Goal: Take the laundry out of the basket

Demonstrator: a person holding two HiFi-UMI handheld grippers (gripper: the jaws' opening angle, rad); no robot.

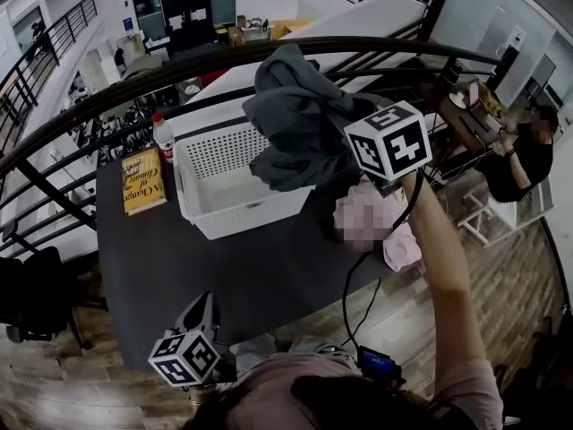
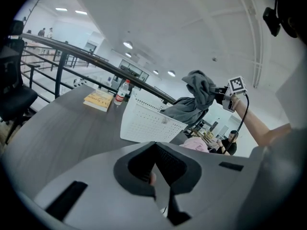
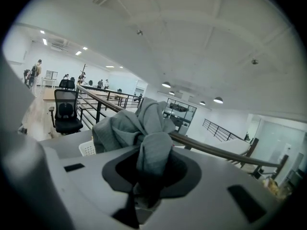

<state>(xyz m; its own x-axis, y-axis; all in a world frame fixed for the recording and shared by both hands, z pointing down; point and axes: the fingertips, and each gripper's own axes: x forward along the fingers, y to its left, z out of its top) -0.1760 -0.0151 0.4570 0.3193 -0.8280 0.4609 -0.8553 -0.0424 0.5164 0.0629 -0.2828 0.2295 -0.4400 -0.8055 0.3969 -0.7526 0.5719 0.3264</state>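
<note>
The right gripper (image 3: 147,183) is pinching a bunched fold of the grey garment (image 1: 295,119). It holds the garment high over the right end of the basket (image 1: 228,218). The left gripper (image 2: 157,169) waits low at the near edge of the table (image 1: 269,267), with its fingers pressed together on nothing.

The grip takes only one fold, so the cloth could slide out and fall back in. If the hanging tail snags the rim, it could drag or tip the light basket toward the bottle (image 1: 164,139) and the book (image 1: 143,179) to its left. The railing (image 1: 107,106) runs just beyond the basket, so a wide swing could drape the cloth over it.

Only the right gripper view shows the pinch itself. The left gripper view gives the side-on height, with the tail seemingly level with the far rim, though that is hard to judge. The head view alone shows the pink garment (image 1: 401,247) already lying to the right of the basket. It also shows the basket floor, which looks bare where it is not covered.
</note>
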